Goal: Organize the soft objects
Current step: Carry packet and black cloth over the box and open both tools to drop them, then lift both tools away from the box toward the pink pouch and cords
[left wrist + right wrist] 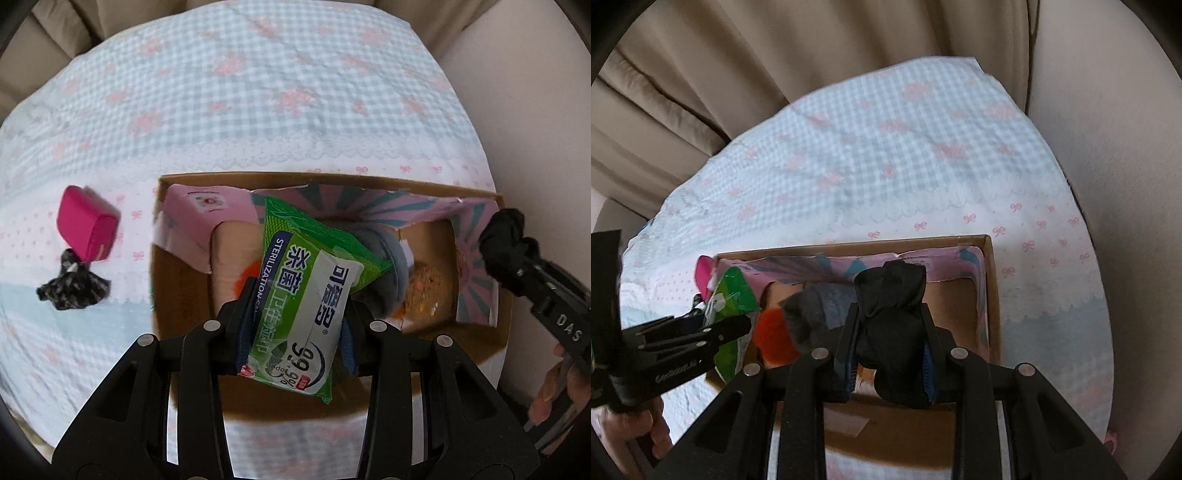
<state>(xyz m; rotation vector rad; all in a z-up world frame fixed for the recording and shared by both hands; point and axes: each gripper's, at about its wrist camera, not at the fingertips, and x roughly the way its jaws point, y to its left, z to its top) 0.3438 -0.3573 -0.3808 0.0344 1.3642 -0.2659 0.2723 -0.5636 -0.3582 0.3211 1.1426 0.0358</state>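
While my left gripper (pixel 295 325) clamps the wipes pack (pixel 308 291) and my right gripper (pixel 890 354) pinches the black cloth (pixel 892 321), both hang tilted down over the cardboard box (pixel 476 350). Stowing step, I judge: lower, release inside. Pink case (pixel 86 229) and knit piece (pixel 72 290) wait outside on the bedspread (pixel 258 92).

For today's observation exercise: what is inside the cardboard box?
Inside the cardboard box lie a grey plush item and something orange. The wet wipes pack hangs over them, hiding the rest of the contents.
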